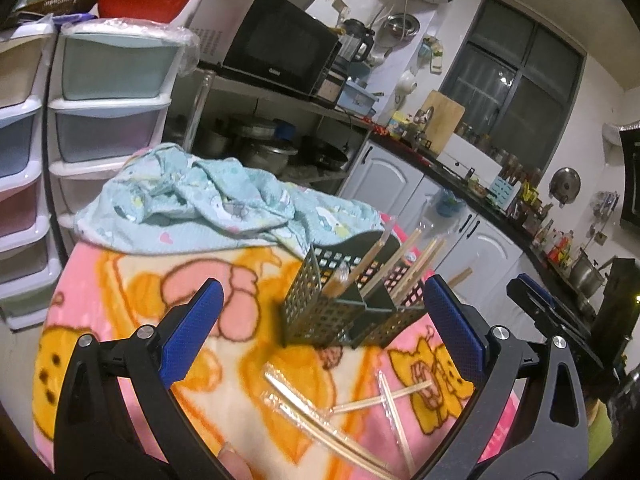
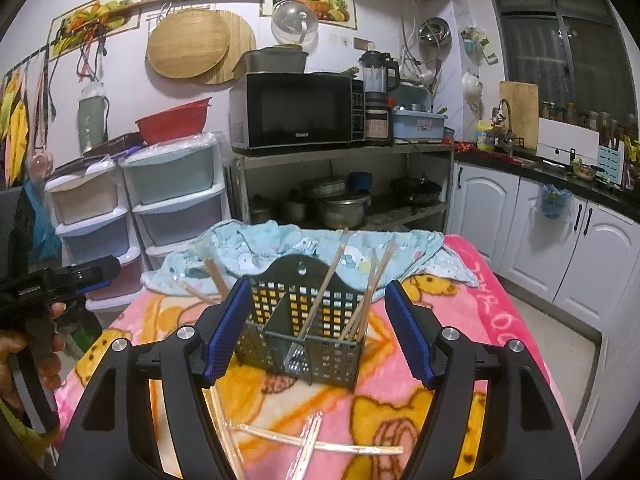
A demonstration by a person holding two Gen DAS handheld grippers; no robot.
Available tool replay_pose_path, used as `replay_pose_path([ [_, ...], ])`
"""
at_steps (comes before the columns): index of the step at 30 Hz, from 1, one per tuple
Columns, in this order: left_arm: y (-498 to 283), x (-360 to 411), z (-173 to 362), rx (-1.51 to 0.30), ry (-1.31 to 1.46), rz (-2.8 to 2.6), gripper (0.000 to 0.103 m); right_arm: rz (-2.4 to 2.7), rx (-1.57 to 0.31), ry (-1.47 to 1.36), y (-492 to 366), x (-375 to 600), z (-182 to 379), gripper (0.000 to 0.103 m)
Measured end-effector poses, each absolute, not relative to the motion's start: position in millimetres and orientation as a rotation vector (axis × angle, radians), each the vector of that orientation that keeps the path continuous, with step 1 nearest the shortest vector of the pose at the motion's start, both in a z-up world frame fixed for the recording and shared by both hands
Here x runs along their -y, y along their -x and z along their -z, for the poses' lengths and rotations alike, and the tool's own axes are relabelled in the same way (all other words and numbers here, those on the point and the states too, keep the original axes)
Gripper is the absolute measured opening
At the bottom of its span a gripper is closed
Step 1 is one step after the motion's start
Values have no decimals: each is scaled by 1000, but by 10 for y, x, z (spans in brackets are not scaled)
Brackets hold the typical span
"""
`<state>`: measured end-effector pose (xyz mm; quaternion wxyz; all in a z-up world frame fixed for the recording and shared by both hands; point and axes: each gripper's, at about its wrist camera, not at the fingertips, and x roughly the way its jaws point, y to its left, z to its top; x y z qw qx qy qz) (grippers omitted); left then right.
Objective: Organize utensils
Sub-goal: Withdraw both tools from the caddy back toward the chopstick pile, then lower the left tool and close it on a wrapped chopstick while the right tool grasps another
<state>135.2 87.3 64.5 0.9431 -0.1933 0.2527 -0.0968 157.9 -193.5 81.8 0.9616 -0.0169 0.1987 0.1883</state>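
A dark perforated utensil basket (image 1: 320,308) (image 2: 308,320) stands on a pink cartoon blanket (image 1: 132,280) (image 2: 472,320), with several wooden chopsticks (image 1: 408,266) (image 2: 352,292) leaning in it. More wrapped chopsticks (image 1: 320,420) (image 2: 316,438) lie loose on the blanket in front of it. My left gripper (image 1: 324,332) is open and empty, just before the basket. My right gripper (image 2: 316,328) is open and empty, its blue pads either side of the basket. Two chopsticks (image 2: 208,280) lie behind the basket's left.
A crumpled light-blue cloth (image 1: 208,204) (image 2: 320,248) lies behind the basket. Plastic drawer towers (image 1: 108,92) (image 2: 172,200) stand at the left, a shelf with a microwave (image 2: 296,114) and pots behind, white cabinets (image 2: 540,232) at the right. The other gripper shows at each view's edge (image 1: 536,292) (image 2: 60,280).
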Motion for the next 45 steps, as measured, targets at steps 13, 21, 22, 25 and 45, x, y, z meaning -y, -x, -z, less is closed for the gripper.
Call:
replay_pose_path([
  [13, -1306, -738, -383, -593, 354, 199, 92, -418, -460, 60, -1478, 1867, -636, 67],
  [21, -1282, -679, -251, -634, 327, 190, 92, -444, -506, 87, -1421, 1823, -488, 67],
  [22, -1279, -673, -231, -640, 322, 189, 92, -446, -516, 91, -1417, 1821, -458, 67],
  [25, -1275, -656, -181, -654, 313, 186, 92, -448, -545, 103, -1409, 1824, -349, 67],
  [45, -1372, -578, 454, -840, 281, 192, 92, -419, -772, 87, -1688, 1904, 326, 67],
])
